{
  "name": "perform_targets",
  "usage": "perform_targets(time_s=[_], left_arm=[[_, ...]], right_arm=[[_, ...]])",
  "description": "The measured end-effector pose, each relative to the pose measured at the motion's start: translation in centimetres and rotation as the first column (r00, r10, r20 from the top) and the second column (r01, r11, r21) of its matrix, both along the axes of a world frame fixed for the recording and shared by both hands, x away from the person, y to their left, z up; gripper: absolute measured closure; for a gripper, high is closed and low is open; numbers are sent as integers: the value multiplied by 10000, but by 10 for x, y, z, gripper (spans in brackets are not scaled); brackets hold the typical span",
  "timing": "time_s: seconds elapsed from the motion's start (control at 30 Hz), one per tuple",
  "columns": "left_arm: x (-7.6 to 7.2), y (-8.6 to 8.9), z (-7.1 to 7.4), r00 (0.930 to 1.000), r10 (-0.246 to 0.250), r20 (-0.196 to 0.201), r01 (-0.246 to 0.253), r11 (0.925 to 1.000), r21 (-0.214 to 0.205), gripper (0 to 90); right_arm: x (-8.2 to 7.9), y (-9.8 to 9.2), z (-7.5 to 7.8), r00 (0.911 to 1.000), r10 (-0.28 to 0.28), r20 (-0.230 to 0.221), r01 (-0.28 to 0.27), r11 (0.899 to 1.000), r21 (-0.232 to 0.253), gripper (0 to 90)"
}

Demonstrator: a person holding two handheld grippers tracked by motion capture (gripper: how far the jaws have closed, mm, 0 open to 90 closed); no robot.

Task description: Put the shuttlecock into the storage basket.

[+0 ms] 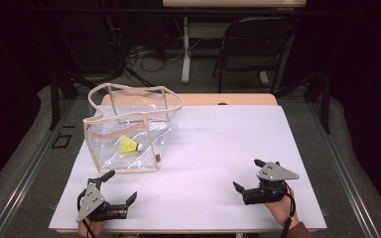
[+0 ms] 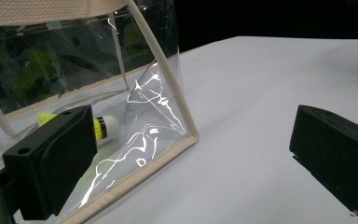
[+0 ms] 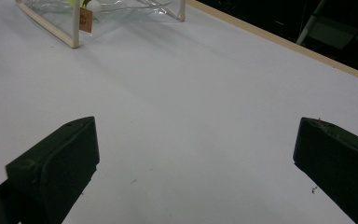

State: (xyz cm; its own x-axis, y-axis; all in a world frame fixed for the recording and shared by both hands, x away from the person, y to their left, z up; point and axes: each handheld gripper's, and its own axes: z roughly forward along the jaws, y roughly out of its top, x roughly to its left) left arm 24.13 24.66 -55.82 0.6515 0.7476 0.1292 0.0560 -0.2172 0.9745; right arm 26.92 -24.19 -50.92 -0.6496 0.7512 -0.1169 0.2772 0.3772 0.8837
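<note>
Looking past the left gripper [image 2: 191, 154], shuttlecock's [image 2: 103, 128] black band shows.

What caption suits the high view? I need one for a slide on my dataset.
Two open grippers, left and right, rest near a clear bag holding a yellow shuttlecock.

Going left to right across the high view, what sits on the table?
Left gripper → clear bag, with the yellow shuttlecock inside it → bare white table → right gripper. Both grippers have their jaws apart and hold nothing.
</note>
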Motion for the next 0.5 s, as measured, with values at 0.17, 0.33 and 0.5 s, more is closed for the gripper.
perform_targets(time_s=[0.17, 0.33, 0.5], left_arm=[[0, 0, 0, 10000, 3, -8, -3, 10000, 0, 7], [0, 0, 0, 10000, -1, -20, 1, 10000, -16, 7], [0, 0, 0, 10000, -11, -36, 11, 10000, -6, 7]], right_arm=[[-7, -5, -7, 9998, -46, 212, 47, 10000, -50, 1], [-12, -8, -15, 9993, -18, 374, 21, 10000, -75, 1], [-18, -11, -20, 9979, 74, 638, -62, 9998, -195, 1]])
